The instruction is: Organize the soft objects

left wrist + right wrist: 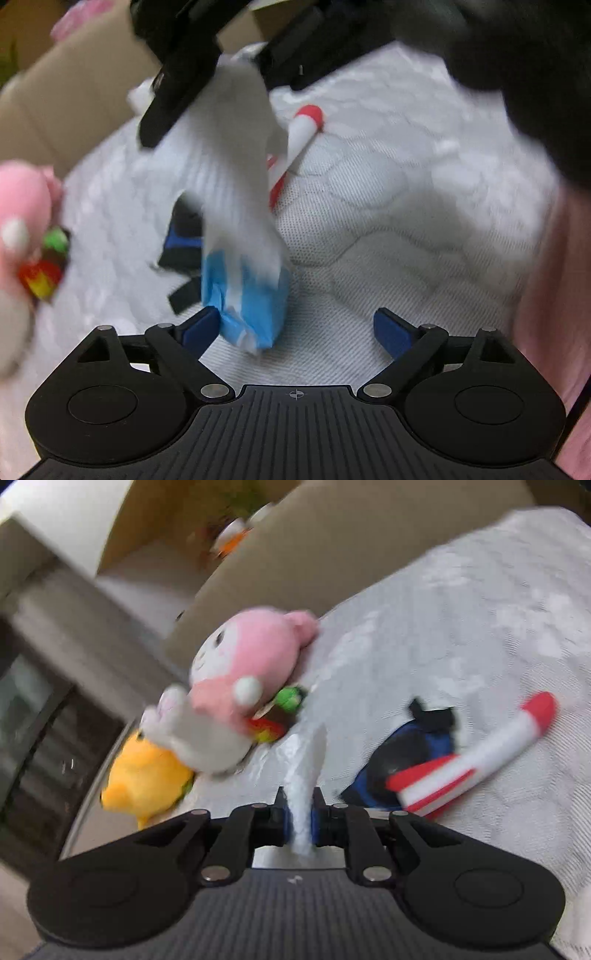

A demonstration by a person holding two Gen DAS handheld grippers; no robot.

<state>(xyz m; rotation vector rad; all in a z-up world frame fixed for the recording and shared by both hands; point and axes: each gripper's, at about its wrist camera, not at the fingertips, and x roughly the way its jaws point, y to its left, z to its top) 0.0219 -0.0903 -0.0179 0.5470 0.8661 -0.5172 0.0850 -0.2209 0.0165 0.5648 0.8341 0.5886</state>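
Left wrist view: right gripper (221,70) clamps the limp white-and-blue sock (240,221) at its cuff; left gripper (295,332) released; light, floppy.

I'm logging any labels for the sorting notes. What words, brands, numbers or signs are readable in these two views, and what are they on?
No readable text in either view.
Left gripper body: only a small crosshair mark, no letters.
Right gripper body: a tiny pale mark, too small to read.
Paper tag by the pink plush toy: too blurred to read.
White and blue sock, red and white sock: no print visible.
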